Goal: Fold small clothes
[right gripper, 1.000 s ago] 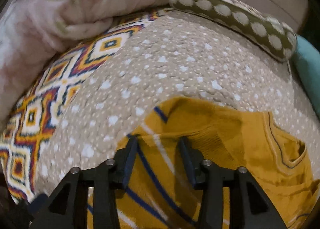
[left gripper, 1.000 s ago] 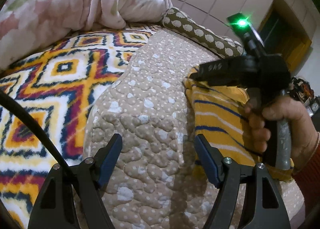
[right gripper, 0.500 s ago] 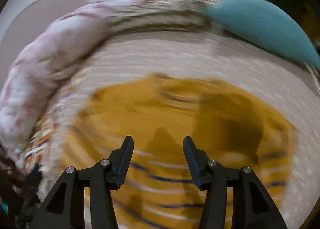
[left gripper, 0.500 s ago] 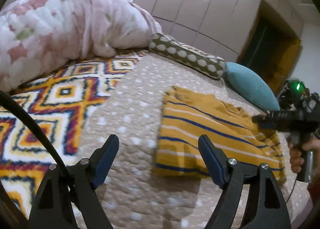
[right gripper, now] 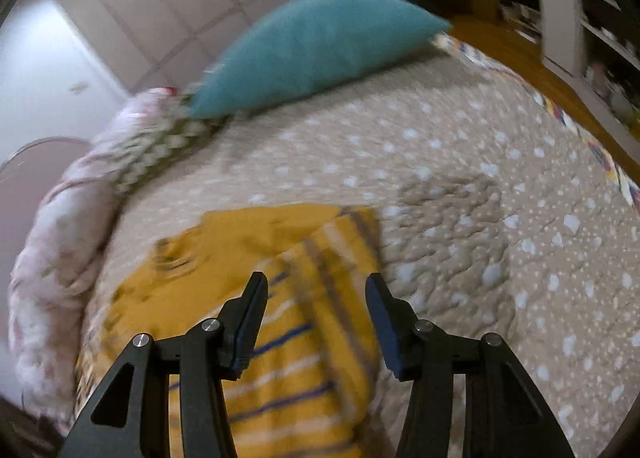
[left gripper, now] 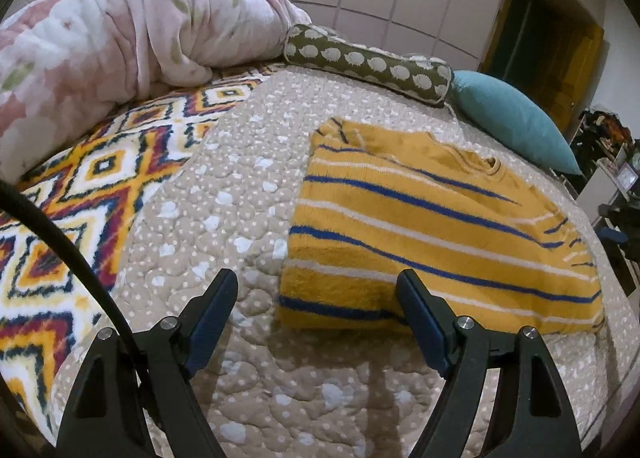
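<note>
- On the beige dotted quilt of the bed lies the yellow striped sweater, folded into a flat rectangle with blue and white stripes running across it; its neckline faces the far pillows.
- Just short of the sweater's near edge hangs the left claw, spread wide with nothing between its blue pads; one pad shows over the quilt, the other over the sweater's near edge.
- Over the sweater's corner on the other side hangs the right claw, likewise parted and gripping nothing; that view is blurred, so contact with the sweater cannot be judged.
- Beyond the sweater, at the head of the quilt, lie an olive bolster with white spots and a teal pillow, touching end to end.
- Beside the quilt, away from the sweater, lies a patterned zigzag blanket, with a pink floral comforter heaped at its far end.
</note>
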A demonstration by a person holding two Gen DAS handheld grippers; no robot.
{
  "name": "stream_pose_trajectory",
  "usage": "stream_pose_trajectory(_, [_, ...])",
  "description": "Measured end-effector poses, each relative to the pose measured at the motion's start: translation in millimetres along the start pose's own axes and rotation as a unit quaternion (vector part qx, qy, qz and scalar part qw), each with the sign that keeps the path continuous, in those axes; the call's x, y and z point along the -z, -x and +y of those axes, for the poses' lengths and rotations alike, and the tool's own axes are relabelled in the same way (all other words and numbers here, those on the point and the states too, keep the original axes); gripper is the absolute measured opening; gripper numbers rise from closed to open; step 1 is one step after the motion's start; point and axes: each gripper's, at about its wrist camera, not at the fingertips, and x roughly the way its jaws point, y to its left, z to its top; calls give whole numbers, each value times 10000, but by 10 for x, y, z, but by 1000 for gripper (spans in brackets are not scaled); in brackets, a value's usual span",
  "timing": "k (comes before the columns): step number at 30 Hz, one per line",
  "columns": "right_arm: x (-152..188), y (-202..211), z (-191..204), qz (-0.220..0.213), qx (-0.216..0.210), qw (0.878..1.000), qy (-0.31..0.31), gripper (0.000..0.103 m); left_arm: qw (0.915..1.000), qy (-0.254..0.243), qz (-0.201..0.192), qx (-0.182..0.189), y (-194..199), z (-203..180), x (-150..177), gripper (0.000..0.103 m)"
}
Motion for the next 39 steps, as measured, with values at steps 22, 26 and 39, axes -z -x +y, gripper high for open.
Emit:
stream_pose_trajectory(22, [1109,-554,469,610,-1271,9897,262,9,9971,37,654,-376,-555,22,-199,81])
stream_pose_trajectory(26, [1071,-315,-297,340,-1342,9888,-561,0,9972,82,656,-338,-556,6,-189,81])
stream_pose_trajectory(39, [1269,627,-1086,16,-1323,9841,-1186,58,9976,133,611,-287,-481,77,-150,82])
